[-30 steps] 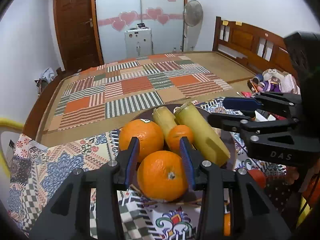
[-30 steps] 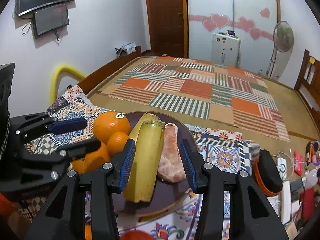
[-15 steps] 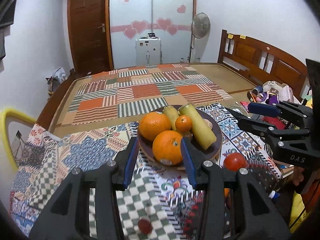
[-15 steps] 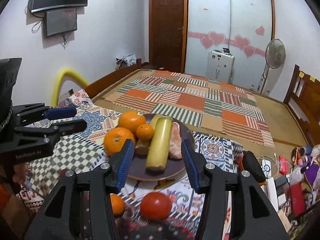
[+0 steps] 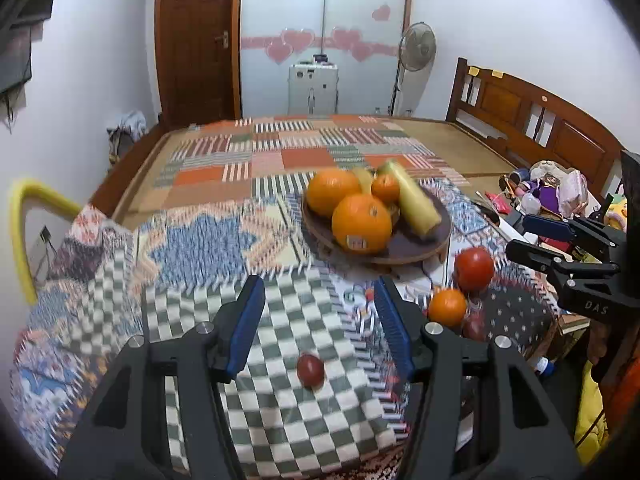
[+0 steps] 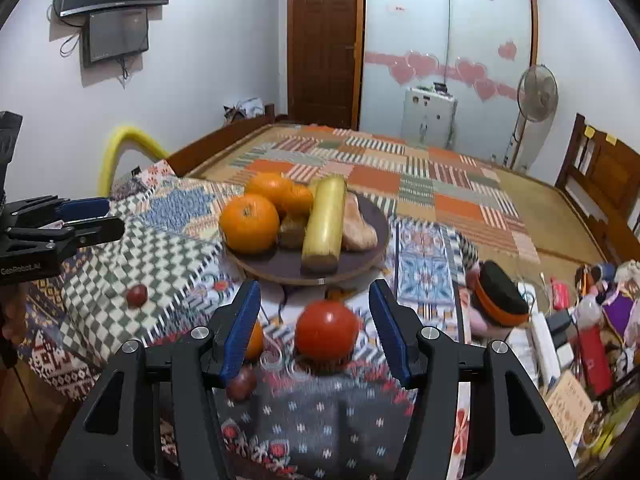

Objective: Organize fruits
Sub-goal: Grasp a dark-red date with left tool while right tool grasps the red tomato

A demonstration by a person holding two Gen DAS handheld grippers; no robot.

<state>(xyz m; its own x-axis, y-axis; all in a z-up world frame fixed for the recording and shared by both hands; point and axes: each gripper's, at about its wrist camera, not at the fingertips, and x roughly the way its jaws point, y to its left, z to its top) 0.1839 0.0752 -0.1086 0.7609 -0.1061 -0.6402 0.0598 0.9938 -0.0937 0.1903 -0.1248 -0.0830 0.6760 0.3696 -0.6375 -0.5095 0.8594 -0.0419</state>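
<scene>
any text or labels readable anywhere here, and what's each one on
"DAS": on the black body of the right gripper, seen from the left wrist view.
"GenRobot.AI": on the black body of the left gripper, seen from the right wrist view.
Sticker on the front round orange in the dark round plate: too blurred to read.
Yellow notes on the wooden headboard: too small to read.

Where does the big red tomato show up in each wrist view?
Left wrist view: red tomato at right of centre, on the cloth below the brown plate.
Right wrist view: red tomato low centre, between the hand-held gripper's open fingers, untouched.
Shared landmark: the brown plate.
</scene>
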